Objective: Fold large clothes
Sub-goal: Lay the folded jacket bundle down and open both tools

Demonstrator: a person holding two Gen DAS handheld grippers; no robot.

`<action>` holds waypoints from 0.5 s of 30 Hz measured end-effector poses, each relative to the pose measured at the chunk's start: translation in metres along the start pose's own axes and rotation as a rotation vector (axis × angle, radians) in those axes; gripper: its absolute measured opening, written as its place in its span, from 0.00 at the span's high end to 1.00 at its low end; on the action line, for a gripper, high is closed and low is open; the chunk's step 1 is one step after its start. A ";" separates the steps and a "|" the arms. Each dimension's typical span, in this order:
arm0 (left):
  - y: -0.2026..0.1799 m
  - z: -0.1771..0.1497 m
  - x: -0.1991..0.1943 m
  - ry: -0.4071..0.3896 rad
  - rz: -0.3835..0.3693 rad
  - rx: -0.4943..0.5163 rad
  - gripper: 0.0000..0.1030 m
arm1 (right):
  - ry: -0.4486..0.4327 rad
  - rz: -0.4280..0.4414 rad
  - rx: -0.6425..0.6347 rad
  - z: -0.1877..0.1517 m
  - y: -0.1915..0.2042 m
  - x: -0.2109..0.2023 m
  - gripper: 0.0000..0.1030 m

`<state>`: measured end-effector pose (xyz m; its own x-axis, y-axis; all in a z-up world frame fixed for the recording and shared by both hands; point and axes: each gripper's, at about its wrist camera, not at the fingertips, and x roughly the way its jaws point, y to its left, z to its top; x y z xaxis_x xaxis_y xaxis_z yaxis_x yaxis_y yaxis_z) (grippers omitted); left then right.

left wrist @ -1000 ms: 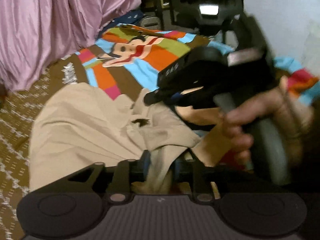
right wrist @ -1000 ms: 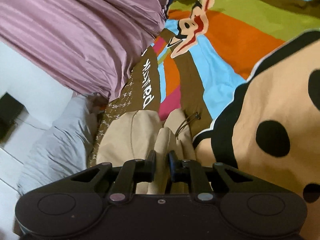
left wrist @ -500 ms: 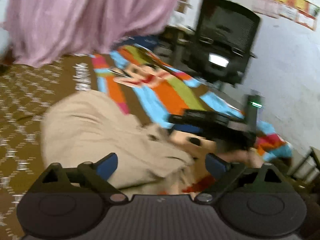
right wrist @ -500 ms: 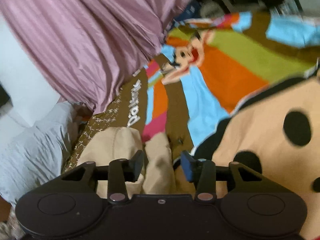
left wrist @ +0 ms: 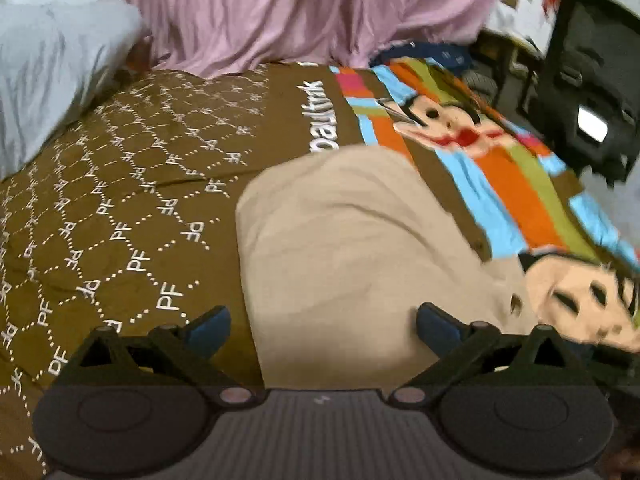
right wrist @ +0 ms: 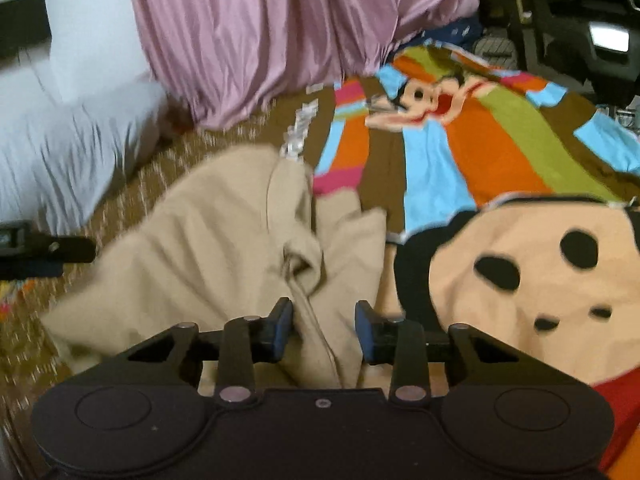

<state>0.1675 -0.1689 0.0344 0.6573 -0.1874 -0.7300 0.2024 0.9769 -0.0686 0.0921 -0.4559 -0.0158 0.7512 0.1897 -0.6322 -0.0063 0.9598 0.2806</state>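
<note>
A beige garment [left wrist: 352, 248] lies folded over in a rounded heap on the bed; it also shows in the right wrist view [right wrist: 224, 248] with creases and a seam running toward me. My left gripper [left wrist: 322, 326] is open wide and empty above the garment's near edge. My right gripper [right wrist: 324, 330] is open, its jaws on either side of a fold of the beige cloth without holding it. The tip of the left gripper [right wrist: 44, 248] shows at the left edge of the right wrist view.
The bed has a brown patterned cover [left wrist: 120, 208] and a bright striped cartoon blanket [left wrist: 500, 160]. A pink curtain [left wrist: 300, 12] hangs behind. A grey pillow [left wrist: 48, 72] lies far left. A black office chair [left wrist: 592, 100] stands at the far right.
Both grippers were shut on the beige cloth a second ago. Both have opened and let it go, and pulled back. The garment now lies on the bed.
</note>
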 end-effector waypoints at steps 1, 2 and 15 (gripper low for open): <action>-0.003 -0.006 0.002 -0.012 0.012 0.026 0.01 | 0.013 -0.011 -0.012 -0.002 0.001 0.003 0.65; -0.007 -0.010 0.004 -0.016 0.031 0.054 0.01 | 0.022 -0.023 -0.024 -0.004 0.002 0.007 0.65; 0.011 -0.048 0.022 0.008 -0.041 -0.016 0.01 | -0.121 -0.029 0.050 0.006 -0.010 0.003 0.51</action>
<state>0.1488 -0.1574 -0.0148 0.6432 -0.2264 -0.7314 0.2173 0.9700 -0.1091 0.0980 -0.4662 -0.0162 0.8247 0.1323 -0.5499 0.0479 0.9524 0.3011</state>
